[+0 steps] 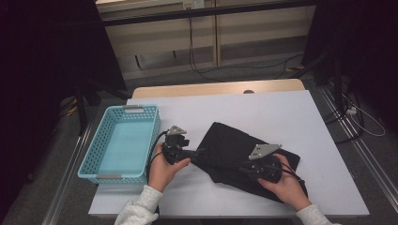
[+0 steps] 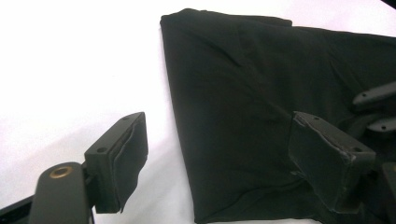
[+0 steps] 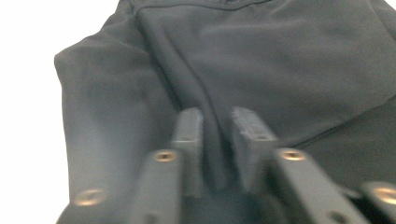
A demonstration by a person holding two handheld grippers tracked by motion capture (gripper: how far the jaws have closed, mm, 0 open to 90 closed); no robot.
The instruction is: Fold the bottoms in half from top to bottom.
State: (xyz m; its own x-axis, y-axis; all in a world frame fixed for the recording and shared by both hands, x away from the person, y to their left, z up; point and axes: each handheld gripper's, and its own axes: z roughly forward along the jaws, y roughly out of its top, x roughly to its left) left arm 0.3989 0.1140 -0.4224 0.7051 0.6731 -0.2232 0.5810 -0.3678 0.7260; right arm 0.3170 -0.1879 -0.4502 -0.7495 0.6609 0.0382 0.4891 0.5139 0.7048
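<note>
A black cloth (image 1: 234, 145) lies folded on the white table (image 1: 281, 112), right of the middle. My left gripper (image 1: 201, 152) is at the cloth's left edge and stands open. In the left gripper view its jaws straddle that edge (image 2: 219, 135), one pad over the bare table, the other over the cloth (image 2: 243, 93). My right gripper (image 1: 243, 168) rests on the near part of the cloth. In the right gripper view its narrow jaws (image 3: 217, 121) pinch a raised ridge of the cloth (image 3: 280, 60) between the pads.
A light blue mesh basket (image 1: 127, 108) stands at the table's left edge with nothing in it, close behind my left hand. Bare table surface lies beyond and to the right of the cloth. Cables run over the floor past the far edge.
</note>
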